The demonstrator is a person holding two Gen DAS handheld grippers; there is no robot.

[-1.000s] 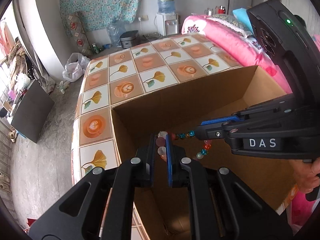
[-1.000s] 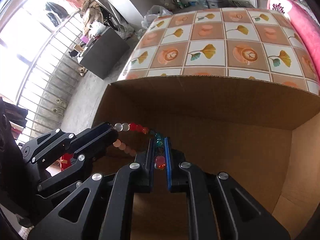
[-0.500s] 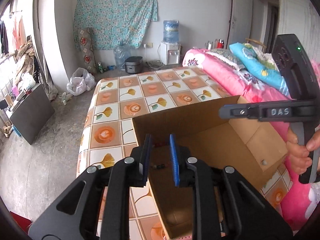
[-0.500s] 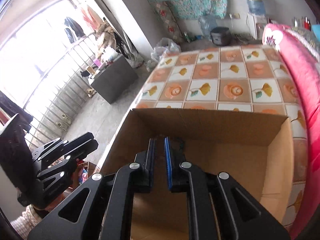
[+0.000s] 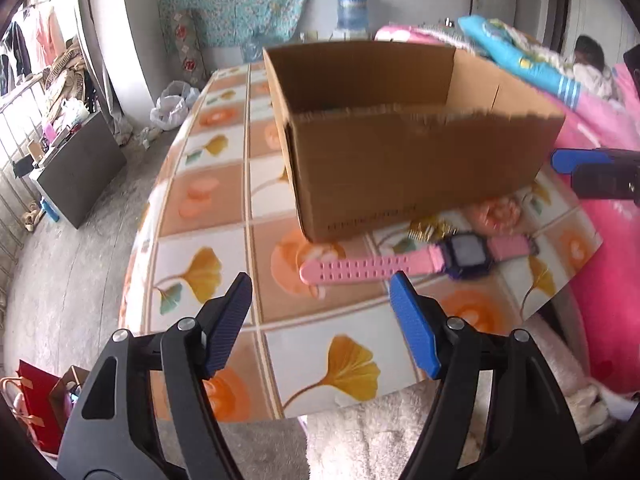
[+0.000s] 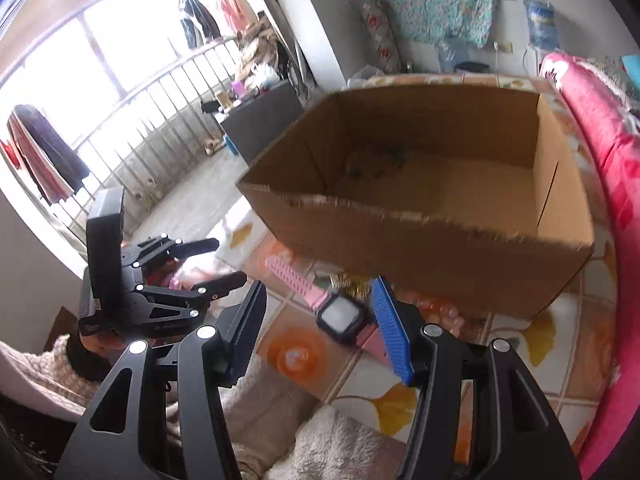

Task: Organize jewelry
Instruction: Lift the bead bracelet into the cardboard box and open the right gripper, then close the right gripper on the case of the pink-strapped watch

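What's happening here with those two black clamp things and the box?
A person is tidying jewelry into a cardboard box on a tiled table, holding a claw in each hand. Both the left claw and right claw are empty, jaws opening. A pink watch lies on the table before the box, with something small and gold beside it. Beads seem to lie in the box.

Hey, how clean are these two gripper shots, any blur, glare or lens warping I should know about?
Left wrist view: the cardboard box and pink watch are smeared by motion, while the left gripper is sharp; fisheye bends the table edges. Right wrist view: the window is blown out white, the box rim blurred, the right gripper crisp, corners dark.
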